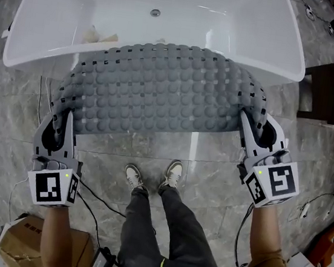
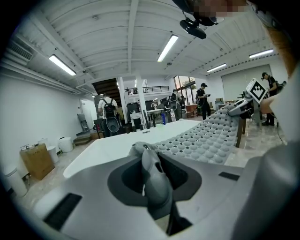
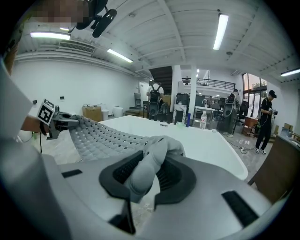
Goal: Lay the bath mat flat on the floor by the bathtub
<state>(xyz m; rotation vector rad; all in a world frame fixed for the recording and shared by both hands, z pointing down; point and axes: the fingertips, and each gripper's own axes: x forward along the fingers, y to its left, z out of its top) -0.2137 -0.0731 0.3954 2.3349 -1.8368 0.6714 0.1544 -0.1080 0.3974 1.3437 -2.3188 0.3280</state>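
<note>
Currently held: the bath mat (image 1: 160,89), grey and studded, is pinched at its two near corners, one in each gripper, and hangs clear of the floor.
Left gripper (image 1: 58,123): its jaws are closed on a bunched fold of the mat's left corner, which fills the gap between the pads.
Right gripper (image 1: 249,123): its jaws are clamped the same way on the right corner, rolled thick between them.
Mat from the fingers: it spreads ahead of both sets of fingertips and spans the gap between them. Its far part reaches over the near rim of the bathtub (image 1: 24,56); I cannot tell whether it rests there.
Long axis: side to side, from one gripper to the other, roughly parallel with the tub's near rim.
Nearer hand: neither, as each sits at its own corner, so lowering looks like a two-handed move.
Landing room: the floor (image 1: 212,160) below and just behind the fingertips, a strip between the tub wall and the person's shoes (image 1: 152,177), which I judge to be tight.
Edges to mind: the tub rim ahead of the fingers, the shoes behind them, and a cable (image 1: 94,202) on the floor behind the left gripper.
Likely need: draw the mat back off the rim before it goes down.
</note>
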